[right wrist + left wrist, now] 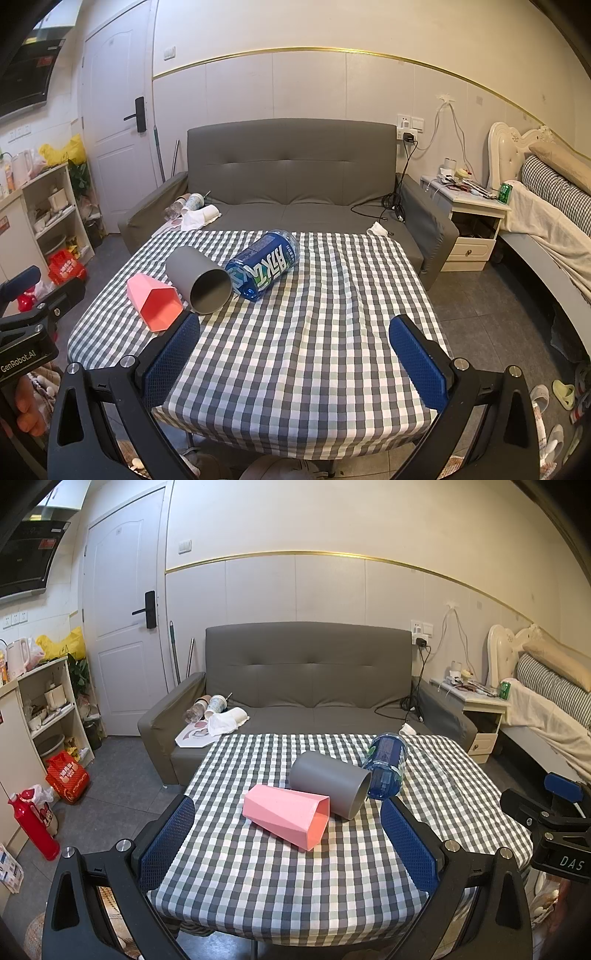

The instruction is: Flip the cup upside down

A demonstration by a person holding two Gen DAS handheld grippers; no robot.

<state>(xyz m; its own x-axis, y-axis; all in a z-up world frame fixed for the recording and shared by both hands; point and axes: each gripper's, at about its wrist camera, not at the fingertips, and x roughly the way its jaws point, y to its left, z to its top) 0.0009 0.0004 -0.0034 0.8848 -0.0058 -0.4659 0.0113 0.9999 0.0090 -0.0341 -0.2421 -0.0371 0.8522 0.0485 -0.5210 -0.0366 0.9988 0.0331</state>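
Observation:
A pink faceted cup [286, 810] [155, 301] lies on its side on the checked tablecloth, its mouth facing the near right. Behind it a grey round cup [328, 784] [199, 280] also lies on its side, mouth toward me. My left gripper [288, 812] stands open over the near table edge, its blue pads on either side of the pink cup and short of it. My right gripper [295, 328] is open too, over bare cloth to the right of the cups, holding nothing. The right gripper's body [554, 823] shows at the right edge of the left wrist view.
A blue labelled bottle [386, 771] [264, 267] lies on its side touching the grey cup. The table [332, 295] is small, with a grey sofa [288, 177] just behind it. A nightstand [472, 218] and bed stand to the right, shelves [51, 705] to the left.

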